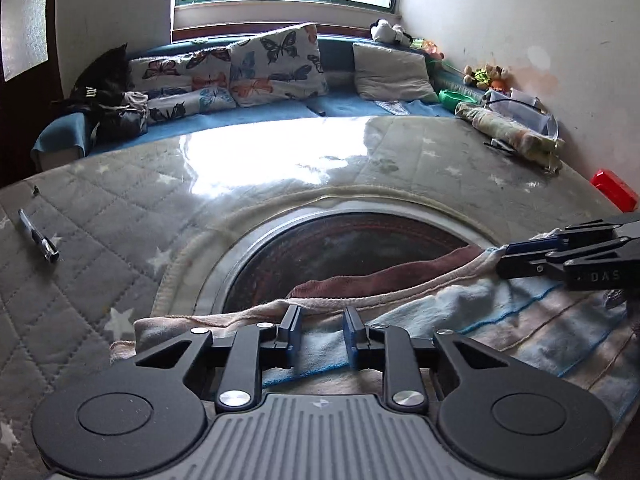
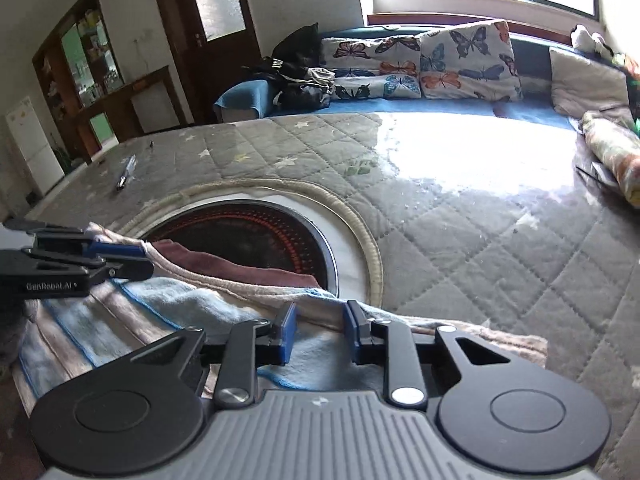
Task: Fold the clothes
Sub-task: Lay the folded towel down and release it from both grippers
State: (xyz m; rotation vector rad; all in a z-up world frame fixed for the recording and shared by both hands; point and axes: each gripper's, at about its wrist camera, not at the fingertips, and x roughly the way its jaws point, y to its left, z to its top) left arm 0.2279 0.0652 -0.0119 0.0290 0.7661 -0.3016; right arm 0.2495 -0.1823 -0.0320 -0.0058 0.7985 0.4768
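A striped cloth (image 1: 500, 320) (image 2: 168, 312) in pale blue, beige and brown lies at the near edge of the quilted table cover (image 1: 120, 220), partly over a dark round heater plate (image 1: 340, 248) (image 2: 248, 236). My left gripper (image 1: 323, 332) (image 2: 149, 260) has its blue pads on either side of a raised fold at the cloth's far edge, and the right wrist view shows that edge pinched at its tip. My right gripper (image 2: 320, 332) (image 1: 502, 258) holds the same far edge further right. Its tip also pinches the cloth's lifted corner.
A pen (image 1: 38, 236) (image 2: 126, 172) lies on the cover at the far left. A red box (image 1: 614, 190) and a rolled blanket (image 1: 512, 132) sit at the right edge. Behind the table runs a blue sofa with butterfly cushions (image 1: 276, 64).
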